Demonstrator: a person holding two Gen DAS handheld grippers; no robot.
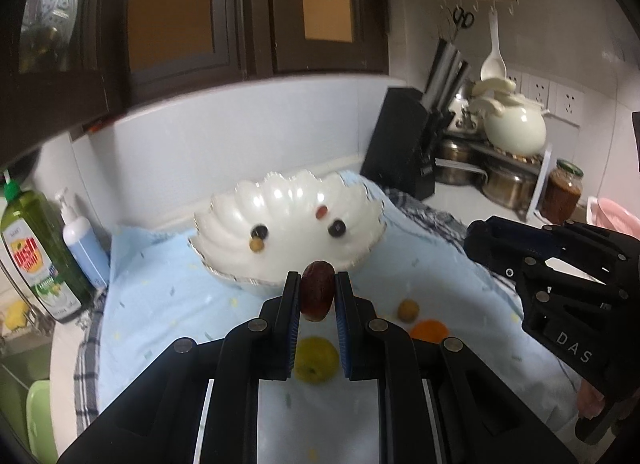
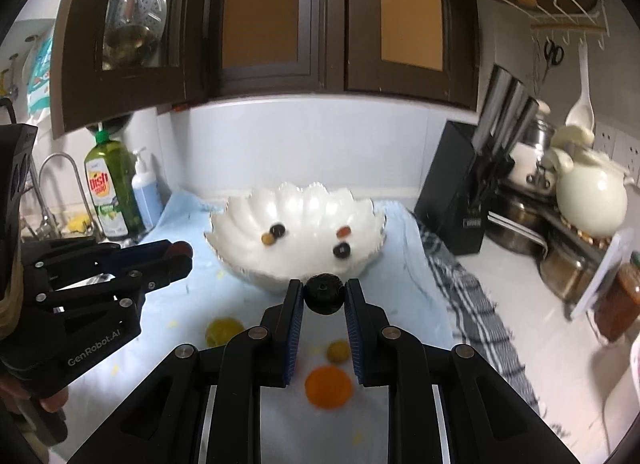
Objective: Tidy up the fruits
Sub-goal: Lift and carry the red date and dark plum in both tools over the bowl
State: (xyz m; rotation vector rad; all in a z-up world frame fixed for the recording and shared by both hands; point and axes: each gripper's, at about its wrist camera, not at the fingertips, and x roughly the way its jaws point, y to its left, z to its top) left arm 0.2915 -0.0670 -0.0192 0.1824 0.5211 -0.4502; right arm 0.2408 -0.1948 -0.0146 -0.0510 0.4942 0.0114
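Observation:
A white scalloped bowl (image 1: 288,224) stands on a light blue cloth (image 1: 168,304) and holds several small fruits, dark, red and tan. It also shows in the right wrist view (image 2: 296,220). My left gripper (image 1: 318,296) is shut on a dark red fruit (image 1: 317,295), just in front of the bowl. My right gripper (image 2: 324,298) is shut on a small black fruit (image 2: 324,293), also in front of the bowl. On the cloth lie a yellow-green fruit (image 1: 316,360), an orange fruit (image 2: 329,387) and a small tan fruit (image 2: 338,351).
A green dish soap bottle (image 1: 36,256) and a white pump bottle (image 1: 82,240) stand at the left by the sink. A black knife block (image 2: 460,188), a white pot (image 2: 592,200), steel pots and a jar (image 2: 618,300) stand at the right. Dark cabinets hang above.

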